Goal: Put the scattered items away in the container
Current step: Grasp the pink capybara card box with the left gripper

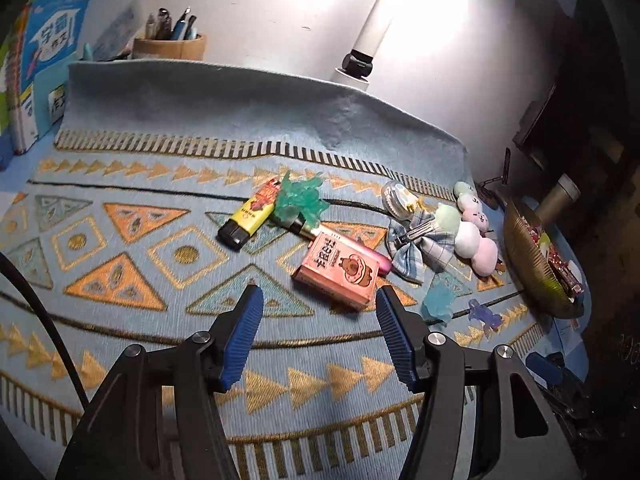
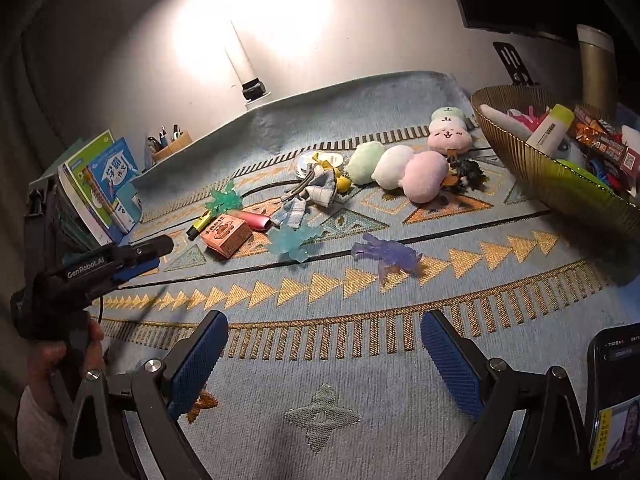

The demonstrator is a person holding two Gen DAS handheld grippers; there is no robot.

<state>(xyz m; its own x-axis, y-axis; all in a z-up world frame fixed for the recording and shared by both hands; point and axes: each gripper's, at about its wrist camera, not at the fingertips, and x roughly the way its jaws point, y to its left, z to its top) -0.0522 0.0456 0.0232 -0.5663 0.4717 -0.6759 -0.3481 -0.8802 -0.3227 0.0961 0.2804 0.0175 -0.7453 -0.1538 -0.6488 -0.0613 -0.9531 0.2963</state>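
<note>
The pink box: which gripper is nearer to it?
Left. The left gripper is open right before the pink box; the right gripper hovers well short of it.

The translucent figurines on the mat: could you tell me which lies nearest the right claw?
The purple figurine; the light-blue and green ones lie farther back.

Patterned blue mat (image 1: pixel 120 240) carries pink box (image 1: pixel 336 276), plush toys (image 2: pixel 396 168), gold bowl (image 2: pixel 520 152).
</note>
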